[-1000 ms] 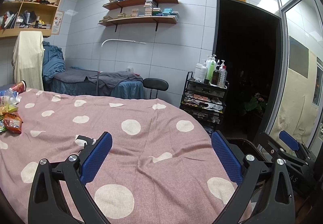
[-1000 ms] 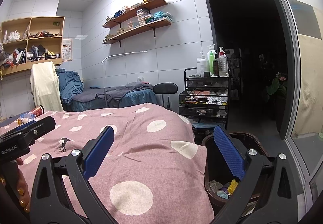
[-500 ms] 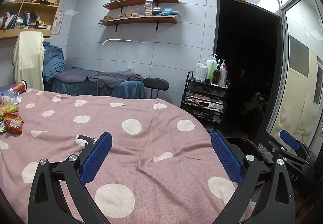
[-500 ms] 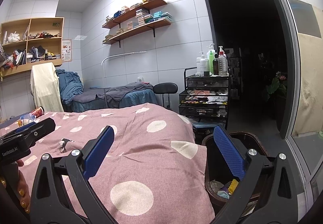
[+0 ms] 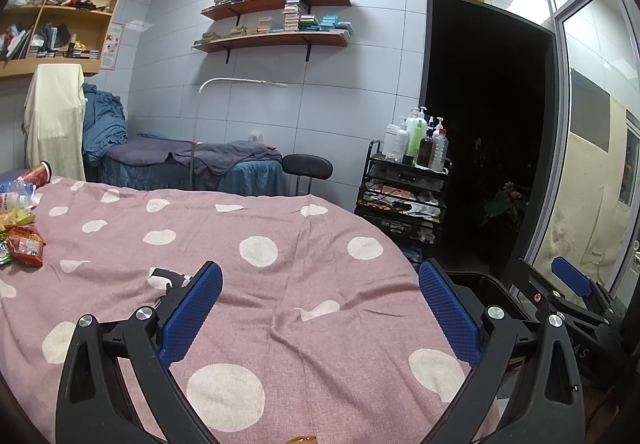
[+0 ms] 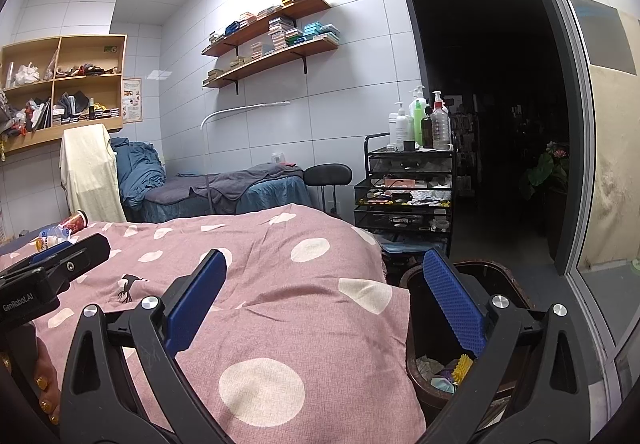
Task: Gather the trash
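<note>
Trash lies at the far left of the pink polka-dot bed cover (image 5: 280, 284): an orange snack wrapper (image 5: 26, 244), a plastic bottle (image 5: 14, 189) and a red cup (image 5: 38, 172). In the right wrist view the bottle (image 6: 52, 234) and the cup (image 6: 76, 222) show far off. My left gripper (image 5: 320, 310) hangs open and empty over the cover. My right gripper (image 6: 324, 304) is open and empty, its right finger over a dark bin (image 6: 504, 284) holding scraps. The left gripper (image 6: 52, 268) shows at that view's left edge; the right gripper (image 5: 568, 280) shows at the left view's right edge.
A black trolley (image 6: 404, 187) with bottles stands past the bed's end, a black stool (image 6: 328, 175) beside it. A second bed with grey covers (image 5: 192, 159) lies by the tiled wall. A dark doorway (image 6: 480, 103) and glass door are on the right.
</note>
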